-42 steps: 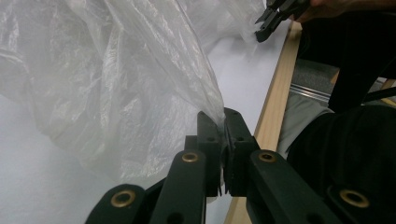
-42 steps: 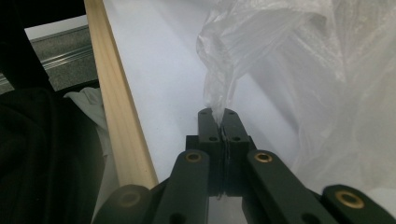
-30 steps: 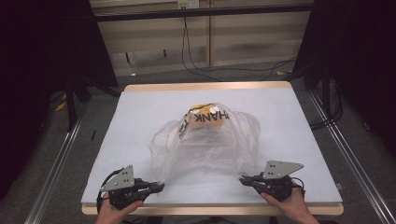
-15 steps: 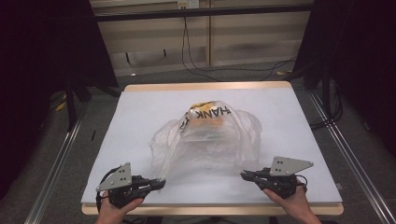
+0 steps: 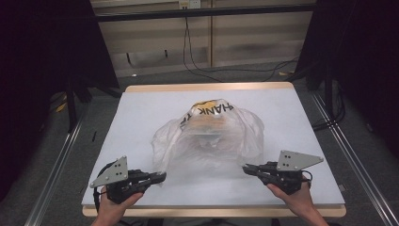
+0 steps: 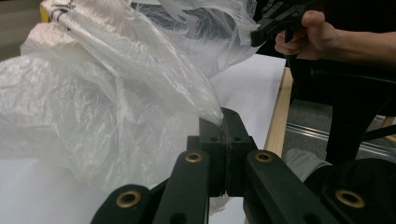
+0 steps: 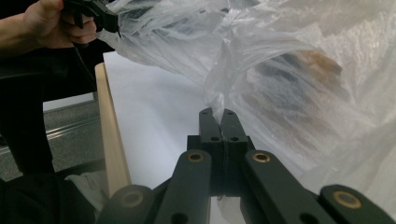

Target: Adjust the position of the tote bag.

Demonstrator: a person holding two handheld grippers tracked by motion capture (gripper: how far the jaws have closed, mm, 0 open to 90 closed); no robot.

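Pinching a thin fold of clear plastic, the left gripper (image 5: 162, 177) sits at about seven o'clock on the table (image 5: 141, 117), its two black jaws pressed together on the film, as the left gripper view (image 6: 223, 122) shows close up. The right gripper (image 5: 245, 168) mirrors it at about five o'clock, jaws likewise clamped on a twisted edge of the same film, seen from behind in the right gripper view (image 7: 218, 112). Each gripper is held in a person's hand coming in from six o'clock, with a grey three-cornered plate on top. Between the two grips stretches a crumpled translucent plastic bag (image 5: 207, 136), spread across the middle of the white tabletop and reaching back toward twelve o'clock, where black lettering and a yellow patch show on its far side. Something dark and brownish lies blurred inside the bag. Beyond the table's pale wooden rim, at twelve o'clock, black cables (image 5: 226, 70) trail over a grey floor.
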